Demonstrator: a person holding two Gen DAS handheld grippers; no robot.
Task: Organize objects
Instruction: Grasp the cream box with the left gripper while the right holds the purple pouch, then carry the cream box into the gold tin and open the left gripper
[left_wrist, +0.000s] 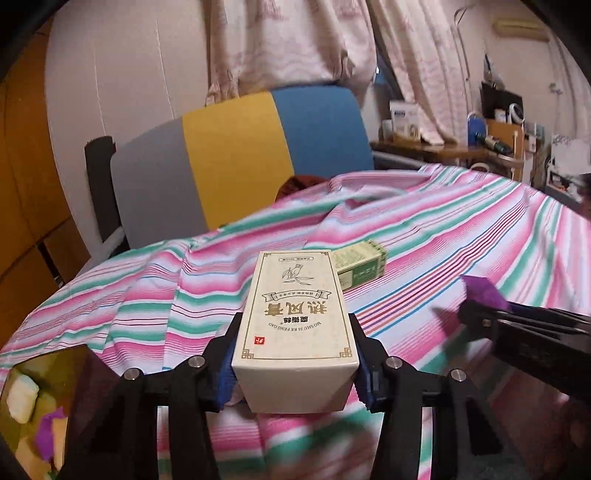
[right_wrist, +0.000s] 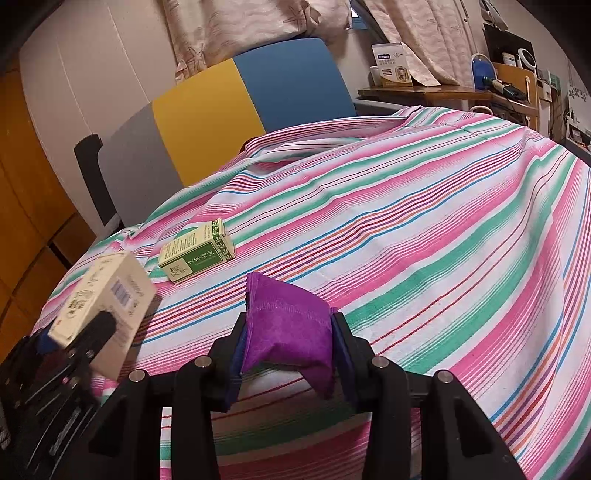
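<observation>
My left gripper (left_wrist: 295, 354) is shut on a cream box (left_wrist: 295, 317) with gold Chinese print, held above the striped cloth; the same box shows in the right wrist view (right_wrist: 99, 299) at lower left. My right gripper (right_wrist: 290, 339) is shut on a purple cloth pouch (right_wrist: 286, 328); the pouch also shows in the left wrist view (left_wrist: 484, 291) at right. A small green and cream box (right_wrist: 197, 251) lies on its side on the cloth beyond both grippers, and shows in the left wrist view (left_wrist: 360, 267) just behind the cream box.
A pink, green and white striped cloth (right_wrist: 424, 240) covers the table. A chair with a grey, yellow and blue back (left_wrist: 236, 155) stands behind it. A cluttered wooden shelf (right_wrist: 443, 90) is at far right. A tinted container (left_wrist: 40, 406) with items sits at lower left.
</observation>
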